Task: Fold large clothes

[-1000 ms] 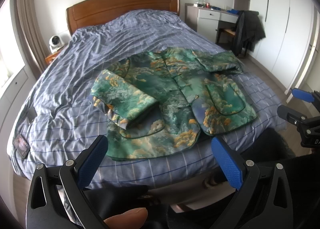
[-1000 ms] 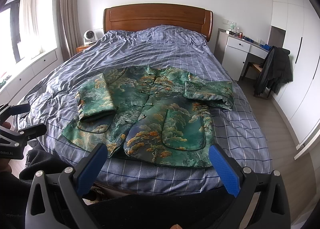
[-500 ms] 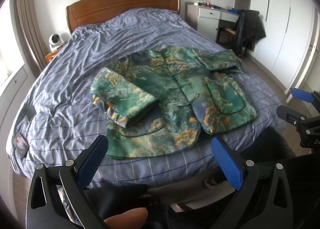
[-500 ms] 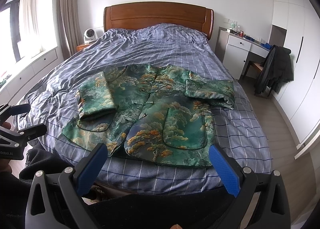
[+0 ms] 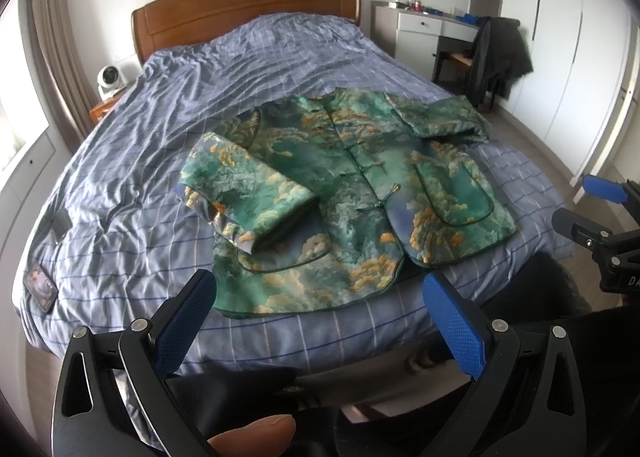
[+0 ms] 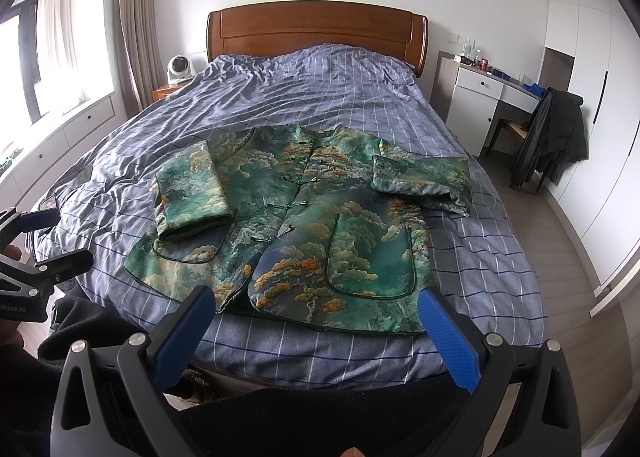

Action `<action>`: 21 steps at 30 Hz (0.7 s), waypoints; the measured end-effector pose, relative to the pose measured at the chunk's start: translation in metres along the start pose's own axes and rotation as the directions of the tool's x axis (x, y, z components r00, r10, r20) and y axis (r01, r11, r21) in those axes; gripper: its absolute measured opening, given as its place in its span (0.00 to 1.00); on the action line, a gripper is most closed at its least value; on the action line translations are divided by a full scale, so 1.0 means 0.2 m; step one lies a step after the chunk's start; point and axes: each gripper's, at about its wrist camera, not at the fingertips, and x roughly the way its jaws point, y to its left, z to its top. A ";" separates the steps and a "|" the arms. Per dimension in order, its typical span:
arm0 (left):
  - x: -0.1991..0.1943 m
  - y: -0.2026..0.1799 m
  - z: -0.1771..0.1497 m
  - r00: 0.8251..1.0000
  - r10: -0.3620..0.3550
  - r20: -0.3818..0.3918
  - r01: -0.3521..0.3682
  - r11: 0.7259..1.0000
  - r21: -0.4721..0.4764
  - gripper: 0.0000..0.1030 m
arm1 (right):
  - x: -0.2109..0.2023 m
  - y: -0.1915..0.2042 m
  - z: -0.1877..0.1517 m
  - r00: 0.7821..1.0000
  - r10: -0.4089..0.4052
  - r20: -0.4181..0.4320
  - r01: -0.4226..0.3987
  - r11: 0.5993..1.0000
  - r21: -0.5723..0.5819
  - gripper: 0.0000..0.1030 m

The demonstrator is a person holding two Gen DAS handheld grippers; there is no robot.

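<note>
A green patterned jacket [image 5: 352, 193] with orange clouds lies front up on the bed; it also shows in the right wrist view [image 6: 304, 225]. Its left sleeve [image 6: 192, 193] is folded down over the body. Its right sleeve [image 6: 424, 177] is folded across, near the bed's right side. My left gripper [image 5: 320, 321] is open and empty, hovering just short of the jacket's hem. My right gripper [image 6: 316, 337] is open and empty, at the bed's foot before the hem. Each gripper shows at the edge of the other's view.
The bed [image 6: 320, 97] has a blue checked cover and a wooden headboard [image 6: 316, 29]. A white desk [image 6: 480, 97] and a chair with a black coat [image 6: 552, 137] stand at the right. A small fan [image 6: 178, 67] sits on the nightstand. Wardrobes line the right wall.
Both grippers have drifted slightly upward and forward; the jacket sits a little lower in each view. Nothing was gripped or released.
</note>
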 end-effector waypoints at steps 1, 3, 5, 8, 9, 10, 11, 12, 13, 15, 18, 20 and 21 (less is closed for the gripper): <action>0.00 0.00 0.00 1.000 0.000 0.001 0.000 1.000 -0.001 1.00 | 0.00 0.00 0.00 1.000 0.000 -0.002 0.000 1.000 0.001 1.00; 0.00 0.00 0.00 1.000 0.001 0.001 -0.001 1.000 -0.003 1.00 | 0.00 0.00 0.00 1.000 0.001 -0.004 -0.001 1.000 0.001 1.00; -0.01 0.01 0.00 1.000 -0.002 0.005 0.002 1.000 -0.006 1.00 | 0.00 0.00 -0.01 1.000 0.001 -0.004 -0.001 1.000 0.000 1.00; 0.02 0.03 -0.02 1.000 -0.010 0.017 0.010 0.999 -0.036 1.00 | 0.01 0.00 -0.01 1.000 -0.002 -0.006 0.002 1.000 0.002 1.00; 0.02 0.03 -0.02 1.000 -0.007 0.024 0.008 0.999 -0.044 1.00 | 0.01 0.00 0.00 1.000 -0.002 -0.006 0.002 1.000 0.004 1.00; 0.02 0.04 -0.02 1.000 -0.005 0.027 0.006 0.999 -0.046 1.00 | 0.02 -0.01 0.01 1.000 -0.003 -0.007 0.003 1.000 0.007 1.00; 0.02 0.04 -0.03 0.999 0.005 0.034 -0.003 0.999 -0.046 1.00 | 0.02 -0.01 0.00 1.000 -0.005 -0.005 0.005 1.000 0.009 1.00; 0.01 0.05 -0.02 0.999 0.016 0.040 -0.014 0.999 -0.045 1.00 | 0.03 -0.02 0.01 1.000 -0.006 -0.003 0.006 1.000 0.010 1.00; 0.01 0.05 -0.02 0.998 0.033 0.048 -0.031 0.999 -0.040 1.00 | 0.03 -0.03 0.02 1.000 -0.008 0.000 0.008 1.000 0.013 1.00; 0.00 0.06 -0.02 0.996 0.059 0.060 -0.057 0.998 -0.035 1.00 | 0.04 -0.06 0.05 1.000 -0.008 0.001 0.008 1.000 0.016 1.00; 0.02 0.13 0.02 0.995 0.065 0.070 -0.062 0.997 -0.045 1.00 | 0.06 -0.12 0.09 1.000 -0.019 0.006 0.019 1.000 0.020 1.00; 0.02 0.14 0.03 0.995 0.074 0.073 -0.071 0.996 -0.045 1.00 | 0.06 -0.14 0.12 0.999 -0.030 0.017 0.029 0.999 0.020 1.00; 0.02 0.15 0.02 0.993 0.085 0.076 -0.082 0.996 -0.044 1.00 | 0.06 -0.16 0.13 0.999 -0.034 0.026 0.034 0.999 0.019 1.00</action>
